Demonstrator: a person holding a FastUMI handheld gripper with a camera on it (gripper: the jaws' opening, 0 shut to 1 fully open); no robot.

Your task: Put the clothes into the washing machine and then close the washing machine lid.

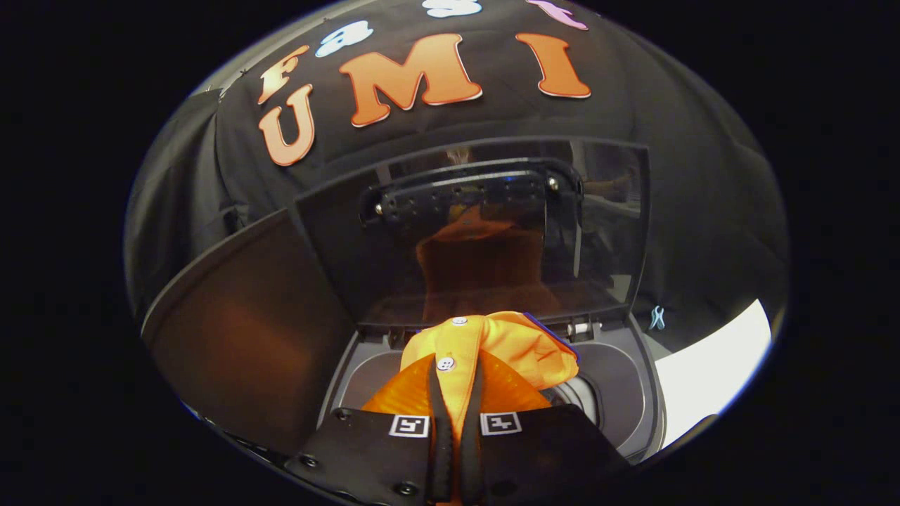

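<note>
Mostly hiding the washing machine (pixel 619 393) drum, the orange garment (pixel 492 344) sits pinched between the narrow jaws.

A black cloth (pixel 675 176) makes the back wall of the booth. It covers the top of the scene from about 10 o'clock, over 12, down to 3 o'clock, and it hangs with soft folds. At about 9 o'clock a duller grey cloth (pixel 176 190) hangs beside it, and their edges meet. At about 4 o'clock a small light-blue clip (pixel 657 318) sits at the lower border of the black cloth. Just beyond the clip, further out at 4 o'clock, lies a bright white flat surface (pixel 710 372); what it is made of I cannot tell.
</note>
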